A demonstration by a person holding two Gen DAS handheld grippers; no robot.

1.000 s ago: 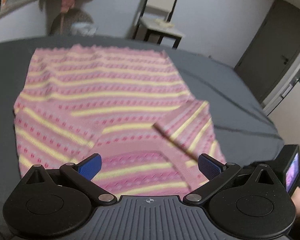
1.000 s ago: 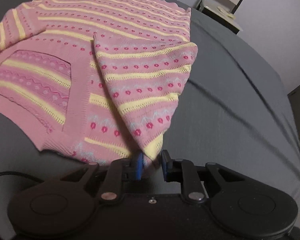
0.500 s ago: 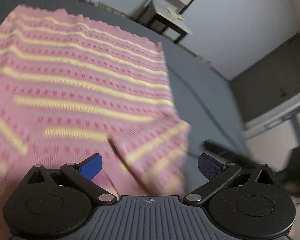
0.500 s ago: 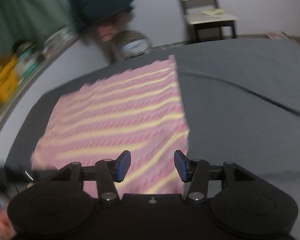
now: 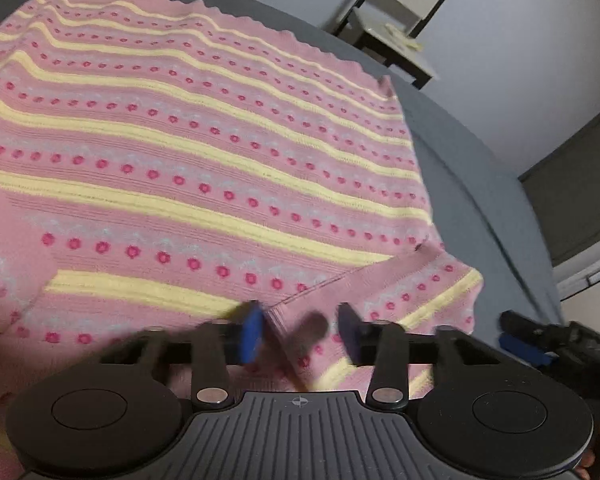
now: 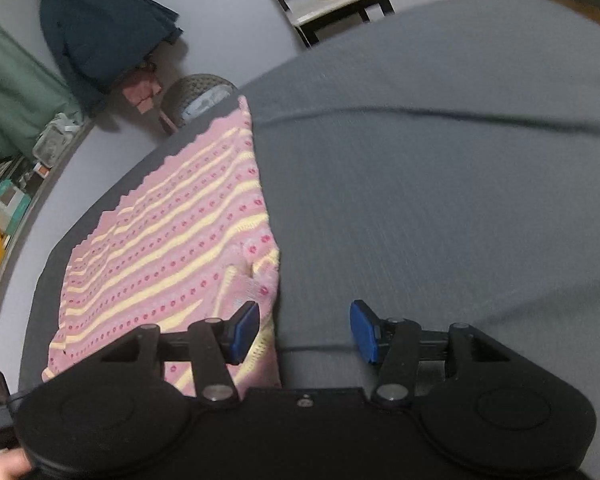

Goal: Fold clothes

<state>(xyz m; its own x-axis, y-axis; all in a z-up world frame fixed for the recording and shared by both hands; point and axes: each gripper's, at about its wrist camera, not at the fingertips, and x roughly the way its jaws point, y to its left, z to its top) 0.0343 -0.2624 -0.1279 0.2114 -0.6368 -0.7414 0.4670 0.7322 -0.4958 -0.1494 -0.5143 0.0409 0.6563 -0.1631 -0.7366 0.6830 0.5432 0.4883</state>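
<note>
Pink striped sweater [image 5: 204,168] flat on grey bed [image 6: 440,160], left claw [image 5: 300,336] apart over folded sleeve [image 5: 412,292], right claw [image 6: 305,332] apart, holding nothing

Left hand-held gripper [image 5: 300,334] blurred, fingers partly apart, right hand-held gripper [image 6: 305,331] spread wide

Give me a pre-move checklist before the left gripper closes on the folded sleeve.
1. Left gripper open, sleeve fold between its fingers: ok.
2. Right gripper open and holding nothing: ok.
3. Right gripper off the sweater, over the grey cover: ok, one finger at its edge.
4. Sweater body lying flat: ok.
5. Depth of left fingers on the fabric: cannot tell, blurred.
</note>
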